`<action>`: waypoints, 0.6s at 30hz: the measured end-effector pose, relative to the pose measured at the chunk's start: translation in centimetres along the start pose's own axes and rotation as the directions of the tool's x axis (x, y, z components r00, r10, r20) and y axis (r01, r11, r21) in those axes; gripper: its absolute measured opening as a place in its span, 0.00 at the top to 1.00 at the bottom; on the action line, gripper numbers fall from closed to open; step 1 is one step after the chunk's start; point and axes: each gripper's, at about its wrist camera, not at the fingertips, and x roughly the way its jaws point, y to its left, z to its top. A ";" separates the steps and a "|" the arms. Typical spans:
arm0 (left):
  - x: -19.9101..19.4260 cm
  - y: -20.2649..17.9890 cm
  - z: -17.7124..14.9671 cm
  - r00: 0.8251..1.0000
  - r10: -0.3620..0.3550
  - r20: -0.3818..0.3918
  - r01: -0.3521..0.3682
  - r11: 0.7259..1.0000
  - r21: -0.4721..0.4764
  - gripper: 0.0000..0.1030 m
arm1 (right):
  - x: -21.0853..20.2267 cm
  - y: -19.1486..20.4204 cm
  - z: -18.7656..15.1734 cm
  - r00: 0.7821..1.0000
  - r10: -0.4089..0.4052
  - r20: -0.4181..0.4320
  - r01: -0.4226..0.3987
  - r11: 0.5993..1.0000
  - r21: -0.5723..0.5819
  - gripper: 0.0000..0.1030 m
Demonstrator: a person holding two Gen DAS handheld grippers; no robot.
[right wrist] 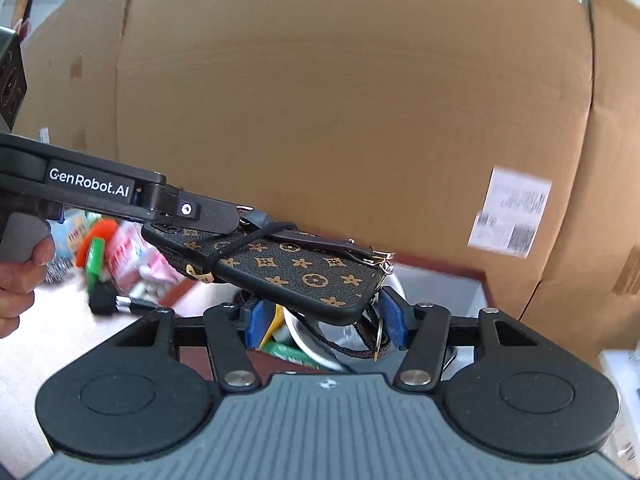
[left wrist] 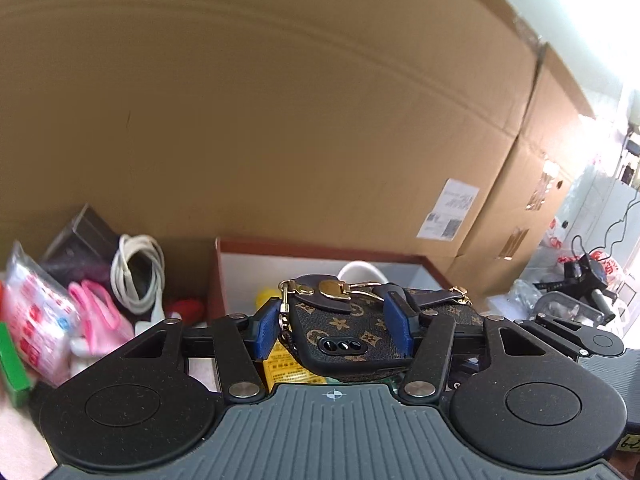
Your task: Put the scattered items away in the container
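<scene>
Because you carry the patterned phone case (left wrist: 352, 332) across its width, the left tool (left wrist: 334, 330) has one blue pad on each long edge and is clamped on it, which keeps the flat case nearly level in the left wrist view. It hangs above the red-walled container (left wrist: 214, 276), whose pale interior already shows a white rounded item (left wrist: 358, 270) and a yellow packet (left wrist: 286, 368) under the case. Beyond the container's left wall, loose things wait on the desk: a coiled white cable (left wrist: 136, 272), something pink (left wrist: 94, 312) and a red-printed packet (left wrist: 36, 312). Big cardboard boxes (left wrist: 280, 120) close off the back.

From the right wrist view, the case (right wrist: 296, 272) slopes down from the left tool (right wrist: 200, 210), held by a hand (right wrist: 20, 276) at the left edge. Its lower end sits between the right tool's blue pads (right wrist: 390, 312); the right pad looks near or against the corner, the left pad (right wrist: 256, 316) stands apart, so I cannot tell whether this tool (right wrist: 324, 314) grips. My guess is it only steadies the dangling strap (right wrist: 368, 344) over the container (right wrist: 486, 278).
</scene>
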 end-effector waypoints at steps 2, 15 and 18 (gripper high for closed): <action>1.2 0.3 -0.1 1.000 0.007 -0.020 -0.007 1.000 -0.006 0.46 | 1.3 -0.5 -0.4 1.000 0.002 -0.027 -0.002 1.000 0.011 0.40; 3.7 1.8 -0.6 0.998 0.016 -0.068 -0.018 0.999 -0.031 0.45 | 5.4 -1.9 -2.0 0.995 0.017 -0.102 -0.014 1.000 0.023 0.36; 3.6 1.7 -0.8 0.998 0.024 -0.061 -0.025 0.999 -0.023 0.25 | 5.5 -1.7 -1.9 0.994 0.011 -0.106 -0.010 1.000 0.009 0.33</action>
